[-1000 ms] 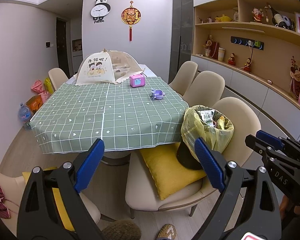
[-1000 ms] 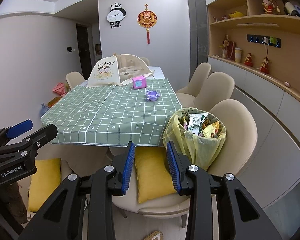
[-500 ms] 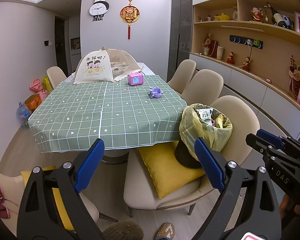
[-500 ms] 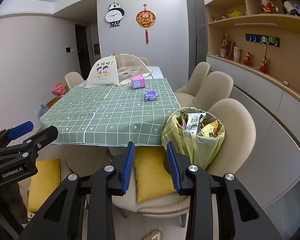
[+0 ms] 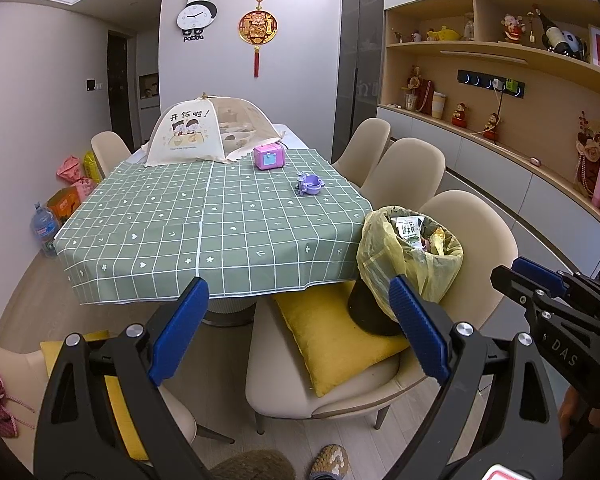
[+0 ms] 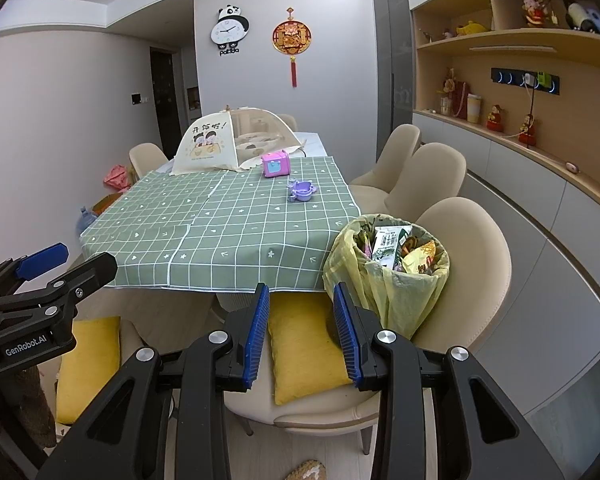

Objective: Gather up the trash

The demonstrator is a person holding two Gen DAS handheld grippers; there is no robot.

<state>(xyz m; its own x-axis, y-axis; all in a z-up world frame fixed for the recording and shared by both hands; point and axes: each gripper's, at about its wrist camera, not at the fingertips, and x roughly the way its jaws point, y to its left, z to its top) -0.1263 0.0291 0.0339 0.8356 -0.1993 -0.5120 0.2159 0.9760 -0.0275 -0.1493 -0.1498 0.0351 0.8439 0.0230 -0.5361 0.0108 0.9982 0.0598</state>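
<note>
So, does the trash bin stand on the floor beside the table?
No, the trash bin with its yellow bag stands on the seat of a beige chair, partly on the yellow cushion.

Black left gripper (image 5: 296, 332) and right gripper (image 6: 302, 334), blue ribbed pads, silver screws.

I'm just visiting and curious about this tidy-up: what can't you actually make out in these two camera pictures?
- Deeper contents of the trash bin: both views show only top wrappers; the yellow bag hides the rest.
- Bin base: in the right wrist view, the right gripper covers it.
- Dishes under the mesh food cover: blurred by the mesh, too small.
- Floor beneath the table: hidden by the green tablecloth.
</note>
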